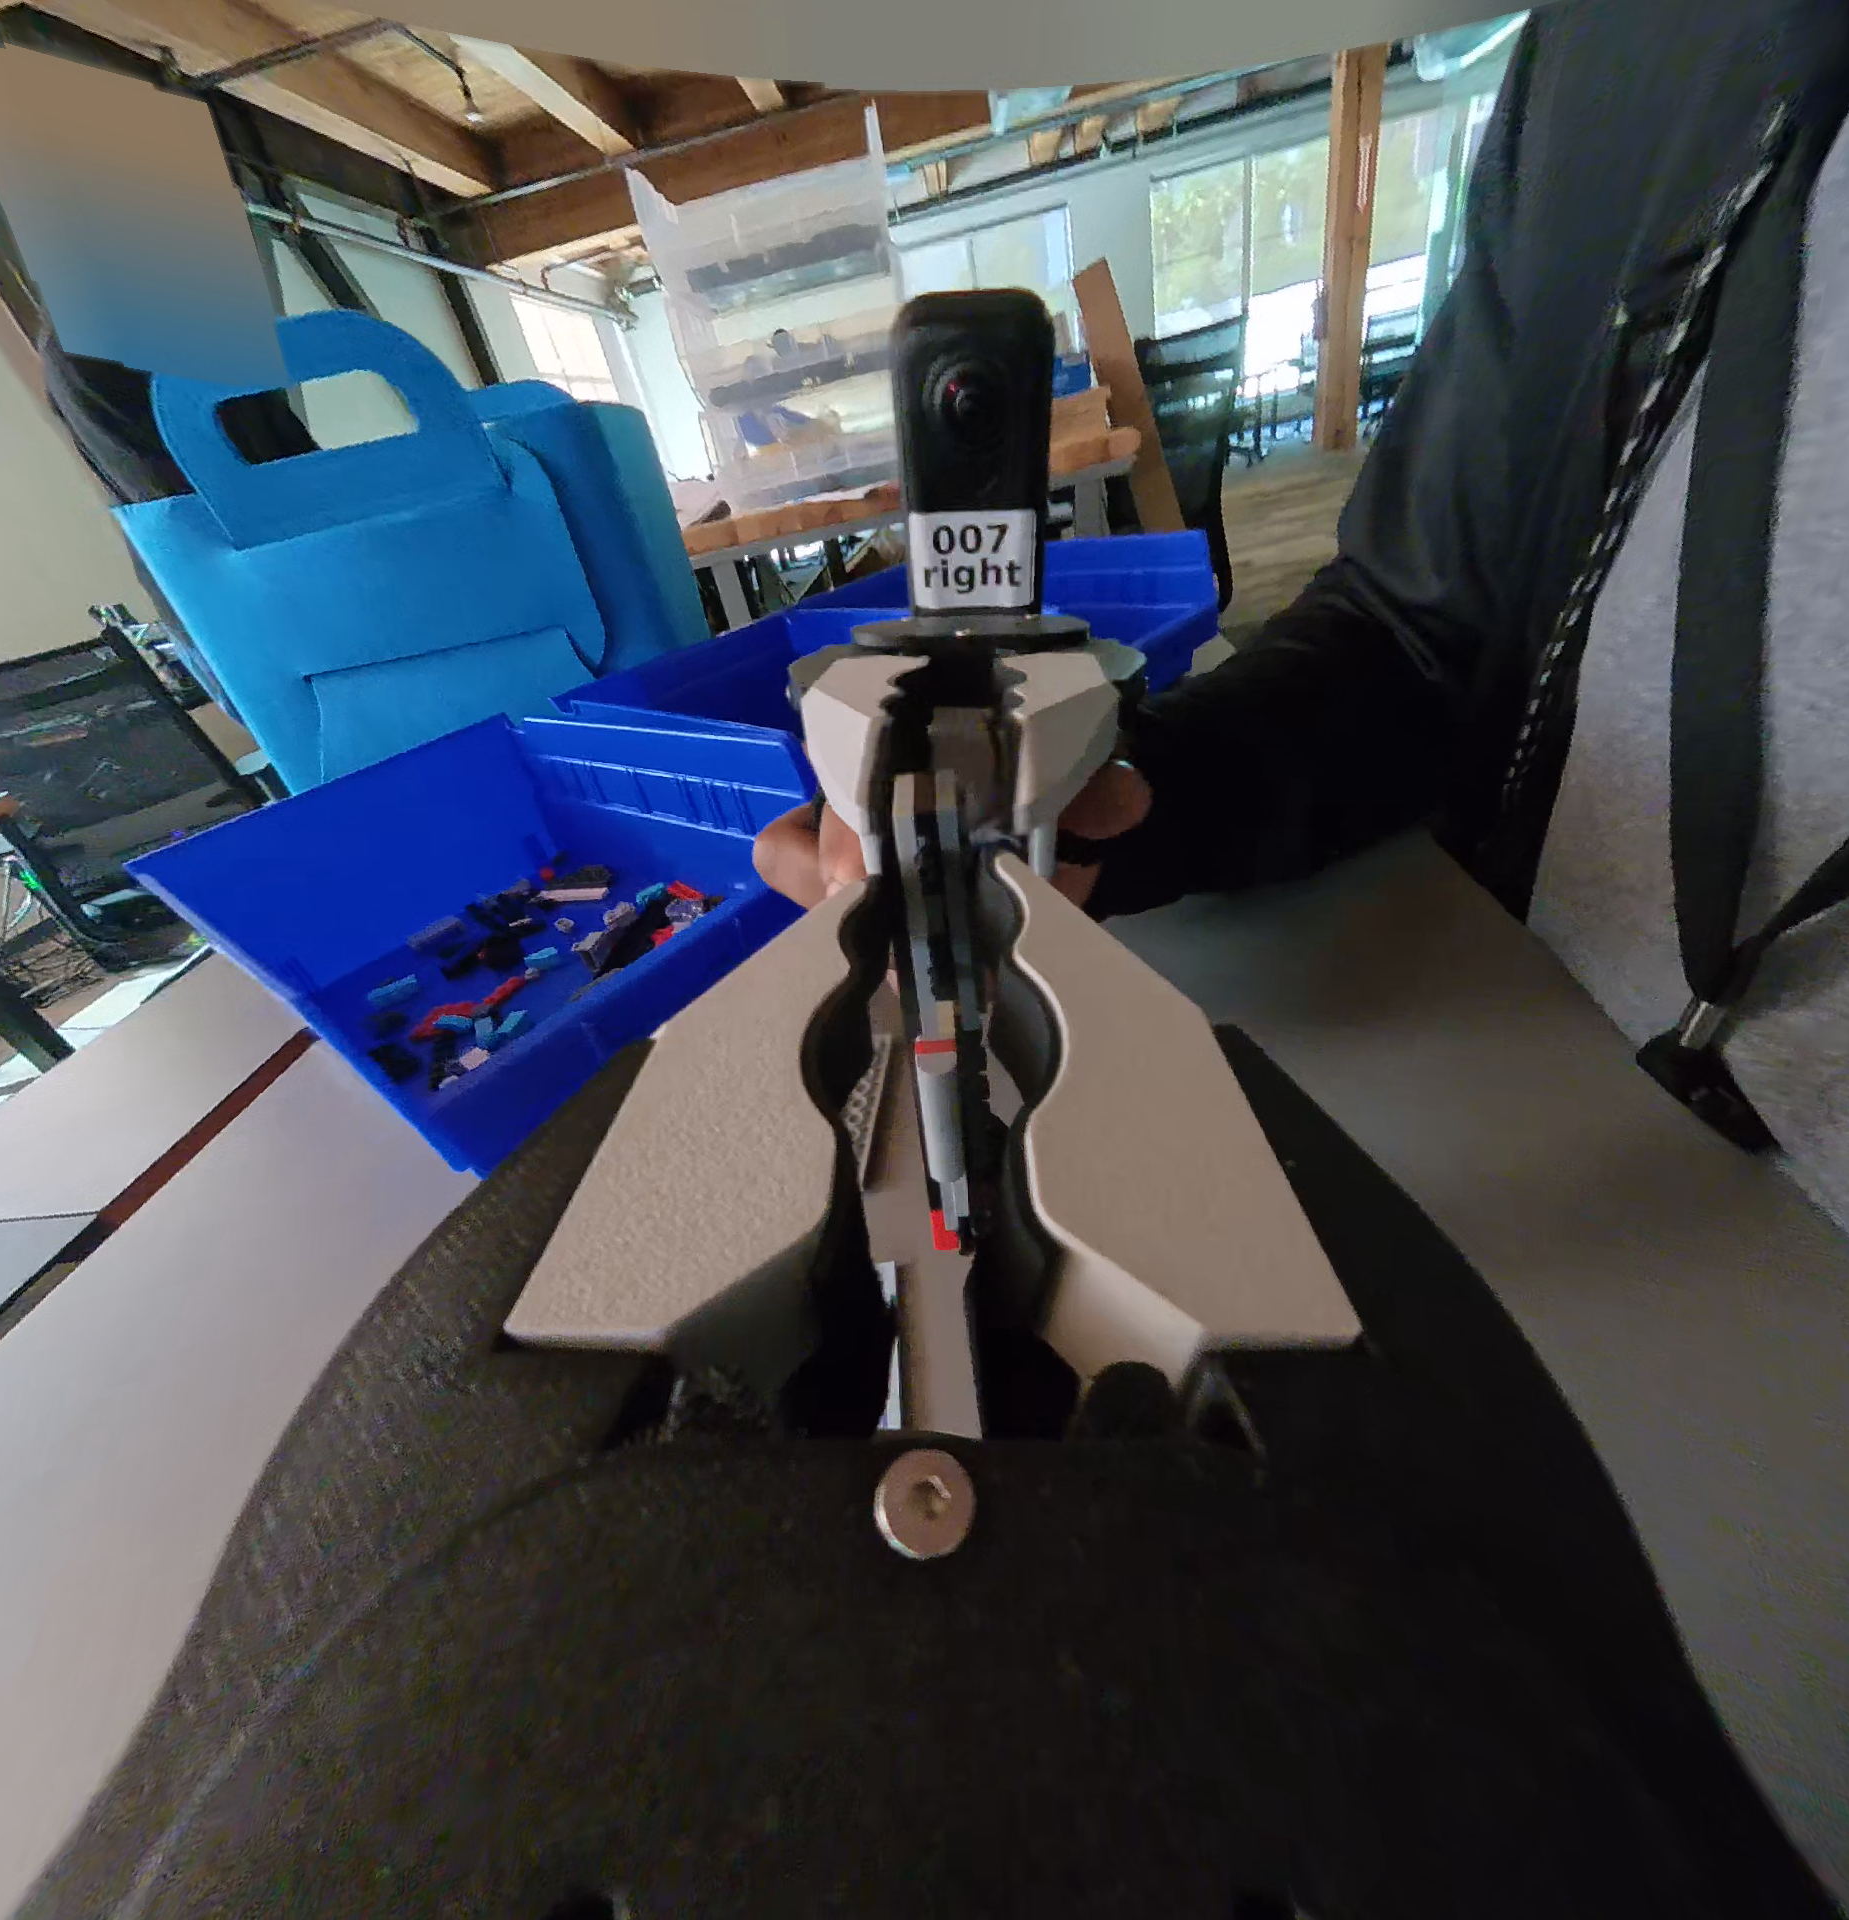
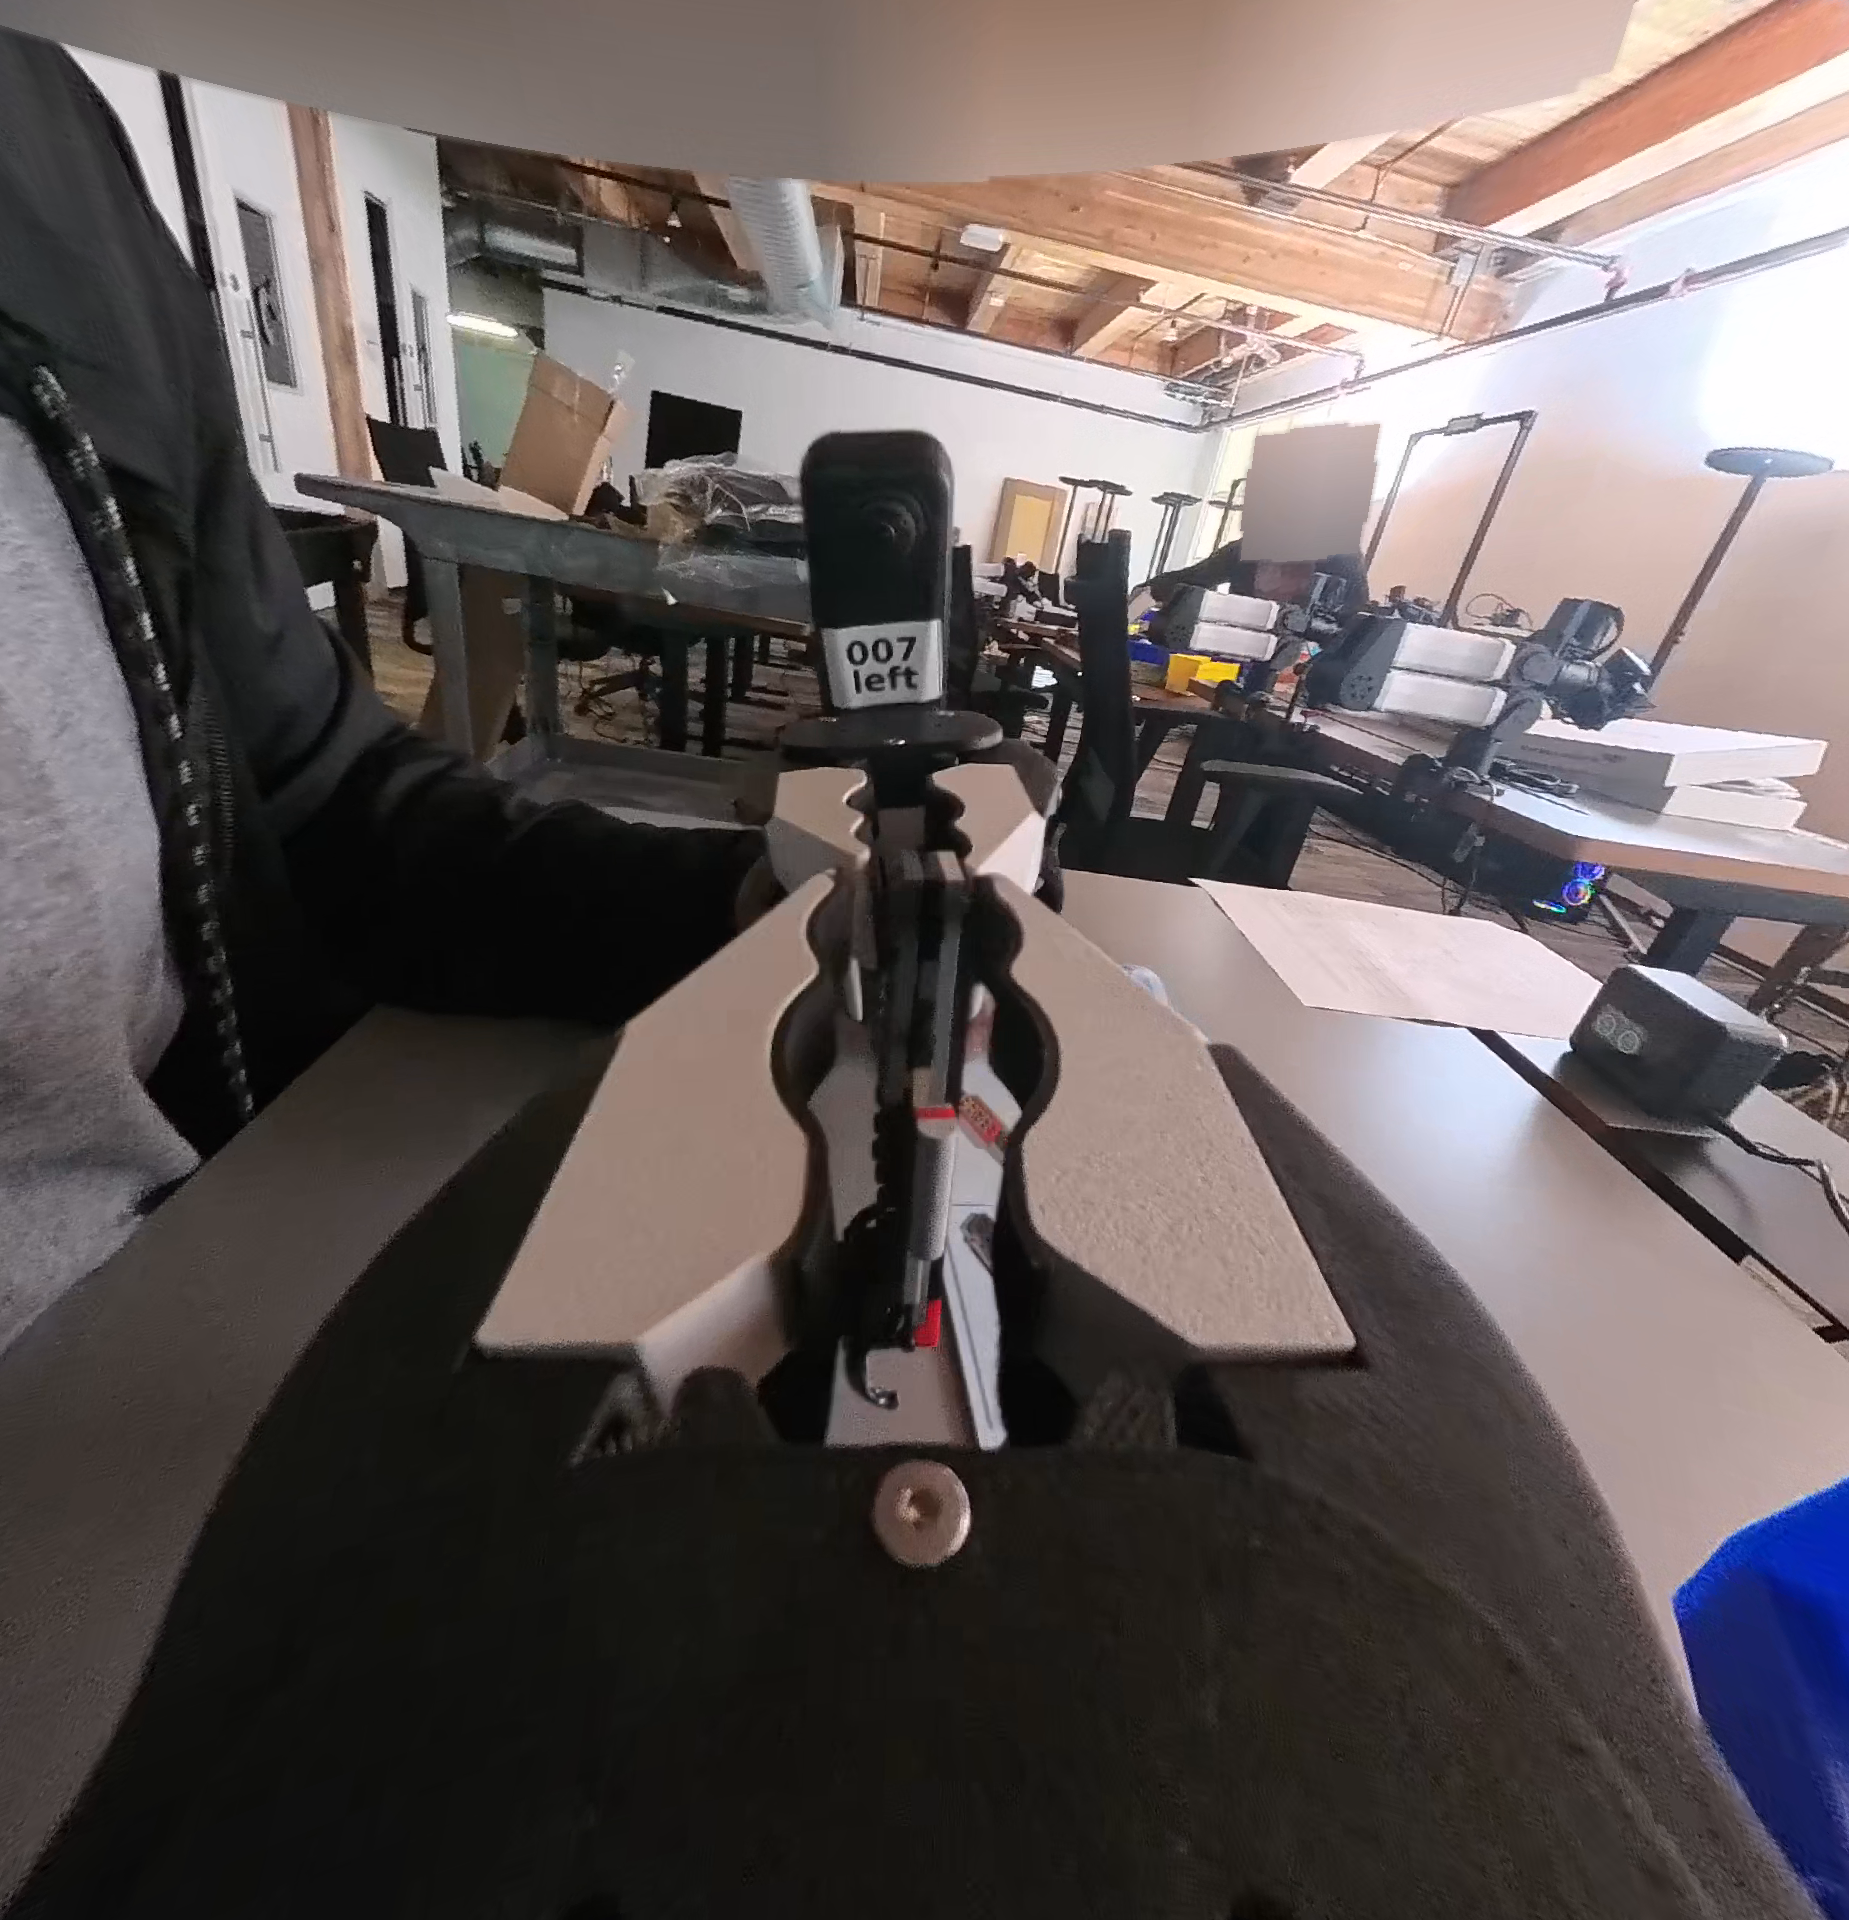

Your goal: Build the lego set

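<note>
A thin lego assembly of grey, black and red pieces is held edge-on above the table, between two grippers that face each other tip to tip. My left gripper is shut on its near end. My right gripper meets it from the far side, with a hand behind it. In the right wrist view the assembly runs between the narrow jaws of the right gripper, which is shut on it. The left gripper faces it just beyond. How the pieces join is hidden by the fingers.
A blue bin with several loose lego pieces stands to the left, with more blue bins and a blue felt bag behind it. The person's torso is close by. A paper sheet and a black box lie on the table. The grippers are tip to tip, or close to it.
</note>
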Demonstrator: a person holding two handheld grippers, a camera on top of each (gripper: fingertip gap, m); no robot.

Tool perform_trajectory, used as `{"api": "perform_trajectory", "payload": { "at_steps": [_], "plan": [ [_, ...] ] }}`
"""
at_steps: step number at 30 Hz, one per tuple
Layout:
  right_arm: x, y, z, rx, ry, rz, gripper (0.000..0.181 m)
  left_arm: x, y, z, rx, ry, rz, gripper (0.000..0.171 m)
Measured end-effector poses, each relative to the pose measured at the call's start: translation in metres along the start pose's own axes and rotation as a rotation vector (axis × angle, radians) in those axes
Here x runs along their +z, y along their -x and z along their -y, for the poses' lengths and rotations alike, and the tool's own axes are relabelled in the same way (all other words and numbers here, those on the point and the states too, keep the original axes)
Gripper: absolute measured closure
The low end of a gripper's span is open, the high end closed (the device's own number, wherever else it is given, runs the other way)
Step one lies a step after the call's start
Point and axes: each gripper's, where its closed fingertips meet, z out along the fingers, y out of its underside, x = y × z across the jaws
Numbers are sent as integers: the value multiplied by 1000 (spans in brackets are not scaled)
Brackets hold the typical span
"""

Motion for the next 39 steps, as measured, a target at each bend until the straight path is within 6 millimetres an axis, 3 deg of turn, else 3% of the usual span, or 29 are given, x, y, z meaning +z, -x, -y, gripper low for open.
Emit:
{"api": "perform_trajectory", "payload": {
  "at_steps": [4,10,24,28,39],
  "plan": [
    [-3,-3,-2,4,23,-25,147,-7,4,13,-37,-98,8,156],
    [-3,-4,-5,6,48,-46,153,-17,7,28,-72,-197,1,156],
    [0,0,-7,-23,51,-48,162,-13,-1,29,-138,-245,-64,155],
    [-1,3,-6,-50,46,-41,162,-12,1,19,-153,-182,-54,140],
    [-2,7,-6,-60,44,-26,164,-9,-10,12,-93,-135,-97,156]
  ]
}}
